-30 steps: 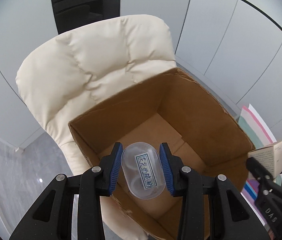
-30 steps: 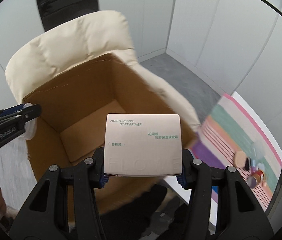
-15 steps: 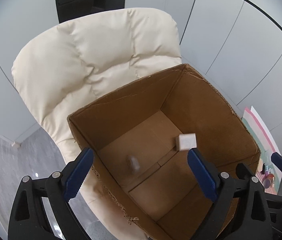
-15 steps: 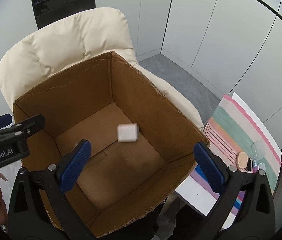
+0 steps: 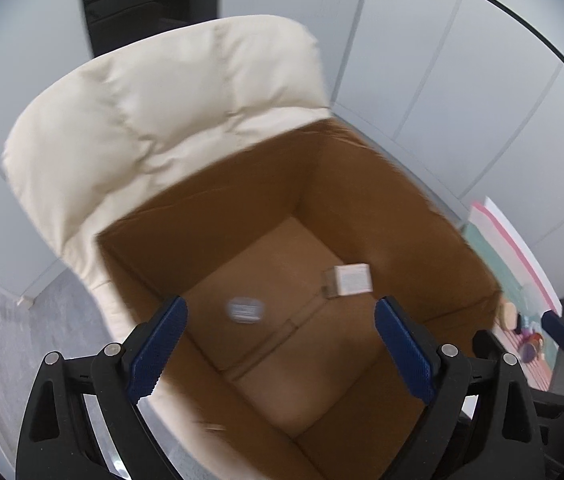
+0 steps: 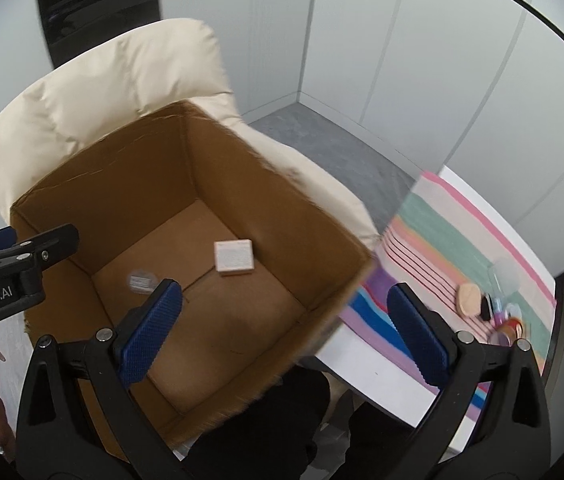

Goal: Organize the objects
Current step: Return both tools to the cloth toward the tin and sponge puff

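An open brown cardboard box (image 5: 366, 184) (image 6: 129, 184) stands on a cream chair. On its floor lie a small white carton (image 5: 352, 279) (image 6: 233, 257) and a clear oval case (image 5: 245, 309) (image 6: 141, 281), which looks blurred. My left gripper (image 5: 279, 344) is open and empty above the box's near left side. My right gripper (image 6: 284, 330) is open and empty above the box's near right corner. The left gripper's side shows in the right wrist view (image 6: 13, 256).
The cream padded chair back (image 5: 153, 120) (image 6: 93, 96) rises behind the box. To the right a striped cloth (image 6: 458, 240) (image 5: 510, 256) carries several small cosmetics (image 6: 490, 304). Grey wall panels stand behind.
Both grippers opened and dropped their loads. The clear case and the white carton fell and now lie on the box floor. Both views shifted slightly.
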